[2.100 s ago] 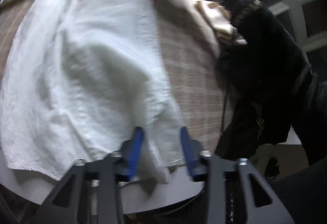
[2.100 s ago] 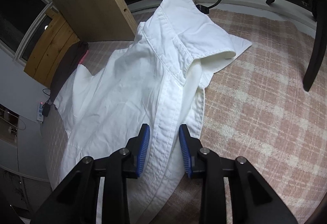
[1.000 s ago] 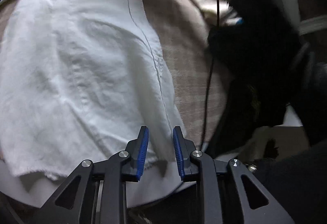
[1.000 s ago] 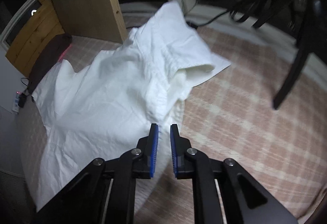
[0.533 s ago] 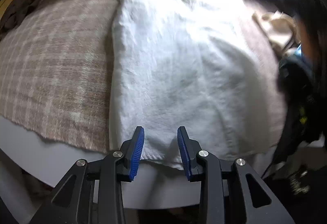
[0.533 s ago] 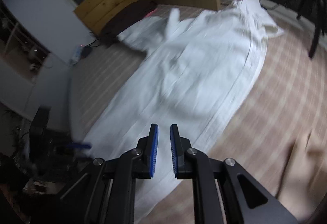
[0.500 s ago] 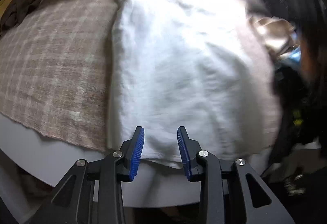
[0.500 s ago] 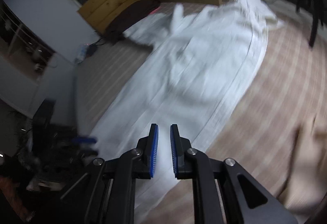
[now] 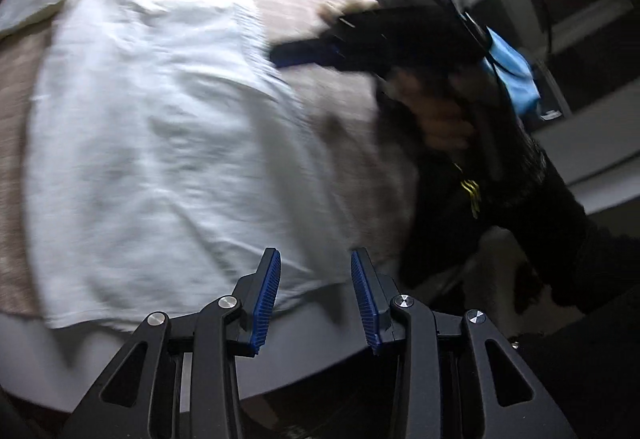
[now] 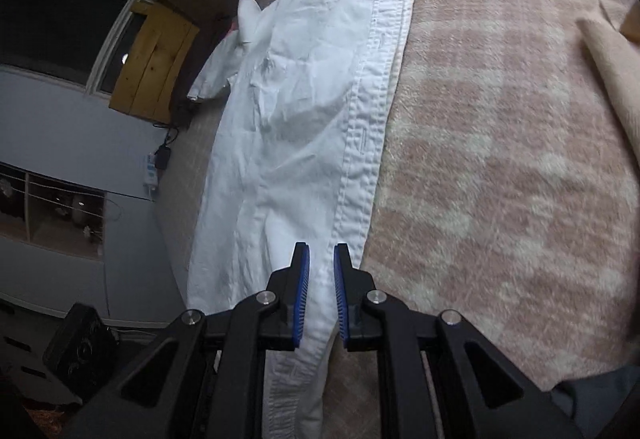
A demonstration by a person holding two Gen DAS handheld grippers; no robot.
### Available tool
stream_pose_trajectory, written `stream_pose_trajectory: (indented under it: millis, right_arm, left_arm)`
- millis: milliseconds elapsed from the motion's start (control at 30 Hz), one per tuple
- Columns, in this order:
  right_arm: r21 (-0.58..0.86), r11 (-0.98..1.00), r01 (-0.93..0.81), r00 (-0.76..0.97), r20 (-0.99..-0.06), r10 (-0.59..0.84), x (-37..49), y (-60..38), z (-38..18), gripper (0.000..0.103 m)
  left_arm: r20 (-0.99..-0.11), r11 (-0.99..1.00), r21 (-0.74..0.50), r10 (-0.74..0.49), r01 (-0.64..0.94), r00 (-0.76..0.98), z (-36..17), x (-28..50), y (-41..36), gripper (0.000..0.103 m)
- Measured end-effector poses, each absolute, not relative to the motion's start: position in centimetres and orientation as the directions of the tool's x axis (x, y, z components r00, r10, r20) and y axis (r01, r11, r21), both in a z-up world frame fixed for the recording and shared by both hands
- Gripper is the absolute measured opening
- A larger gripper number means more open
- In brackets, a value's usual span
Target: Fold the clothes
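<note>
The white cotton button-front shirt lies spread flat on the pink-and-cream checked blanket that covers the bench, its long axis running from the near hem away to the collar at the far end. In the right wrist view the buttonhole placket, the shirt's right-hand edge, passes straight between the blue pads of the right gripper. Its jaws stand narrow; whether the pads actually press the cloth I cannot tell. The right hand is therefore the nearer one to that long edge.

In the left wrist view the left gripper has just been opening. Its jaws are moderately apart, hovering over the shirt's near hem with no cloth pinched between them.

Count: one shirt, two grippers, one blanket, and one folded beige cloth lying well apart to the right.
</note>
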State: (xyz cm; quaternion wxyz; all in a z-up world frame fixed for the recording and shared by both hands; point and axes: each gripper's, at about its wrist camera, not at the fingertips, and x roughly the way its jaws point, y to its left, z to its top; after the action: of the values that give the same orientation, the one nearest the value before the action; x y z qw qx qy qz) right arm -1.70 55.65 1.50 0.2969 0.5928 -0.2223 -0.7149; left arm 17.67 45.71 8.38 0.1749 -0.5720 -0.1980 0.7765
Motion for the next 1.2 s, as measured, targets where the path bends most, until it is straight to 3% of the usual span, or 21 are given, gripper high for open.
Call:
stream_pose_trajectory:
  millis: [167, 267, 300, 433, 467, 500, 533, 633, 733, 967, 1067, 1200]
  right_arm:
    - [0.563, -0.801, 0.203, -0.163, -0.788, -0.594, -1.5, 55.1, 3.1, 0.009]
    - [0.509, -0.838, 0.196, -0.172, -0.824, -0.541, -1.9, 55.2, 3.1, 0.032]
    - [0.514, -0.835, 0.196, -0.165, -0.822, -0.545, -2.1, 55.1, 2.8, 0.034]
    - [0.538, -0.815, 0.214, -0.15, -0.807, -0.572, -2.4, 54.4, 2.0, 0.034]
    - [0.548, -0.808, 0.217, -0.149, -0.799, -0.582, -2.4, 54.3, 2.0, 0.03]
    - [0.558, -0.8, 0.22, -0.148, -0.792, -0.593, -2.4, 54.2, 2.0, 0.017]
    - [0.555, -0.802, 0.22, -0.157, -0.792, -0.591, -2.4, 54.1, 2.0, 0.01]
    - [0.561, -0.793, 0.239, -0.199, -0.771, -0.605, -2.0, 54.4, 3.1, 0.003]
    - [0.555, -0.789, 0.266, -0.237, -0.755, -0.611, -1.9, 54.4, 4.7, 0.002]
    - [0.494, -0.825, 0.276, -0.263, -0.786, -0.559, -2.9, 54.8, 5.6, 0.004]
    - [0.483, -0.845, 0.23, -0.194, -0.828, -0.526, -3.8, 55.1, 3.4, 0.021]
    - [0.53, -0.824, 0.202, -0.189, -0.804, -0.564, -5.5, 55.5, 1.4, 0.023]
  left_arm:
    - [-0.84, -0.875, -0.479, 0.48, -0.07, -0.252, 7.5, 16.3, 48.3, 0.035]
    - [-0.848, -0.881, -0.465, 0.472, -0.09, -0.24, 7.8, 16.1, 48.8, 0.035]
    - [-0.85, -0.882, -0.461, 0.47, -0.095, -0.236, 7.7, 16.1, 48.9, 0.035]
    - [-0.857, -0.886, -0.451, 0.464, -0.107, -0.224, 7.0, 16.2, 49.1, 0.035]
    - [-0.861, -0.889, -0.446, 0.458, -0.104, -0.222, 7.0, 16.2, 49.1, 0.035]
    - [-0.864, -0.892, -0.441, 0.452, -0.102, -0.22, 6.9, 16.2, 49.1, 0.035]
    - [-0.867, -0.894, -0.437, 0.449, -0.101, -0.219, 7.0, 16.2, 49.1, 0.035]
    - [-0.862, -0.891, -0.443, 0.454, -0.103, -0.223, 7.1, 16.0, 49.8, 0.035]
    - [-0.857, -0.886, -0.447, 0.463, -0.12, -0.225, 7.4, 15.9, 49.8, 0.039]
    - [-0.891, -0.914, -0.396, 0.405, -0.085, -0.204, 6.0, 14.6, 50.5, 0.037]
    - [-0.895, -0.917, -0.393, 0.399, -0.067, -0.202, 5.5, 14.7, 49.9, 0.024]
    - [-0.894, -0.92, -0.387, 0.392, -0.07, -0.216, 5.8, 15.0, 49.4, 0.024]
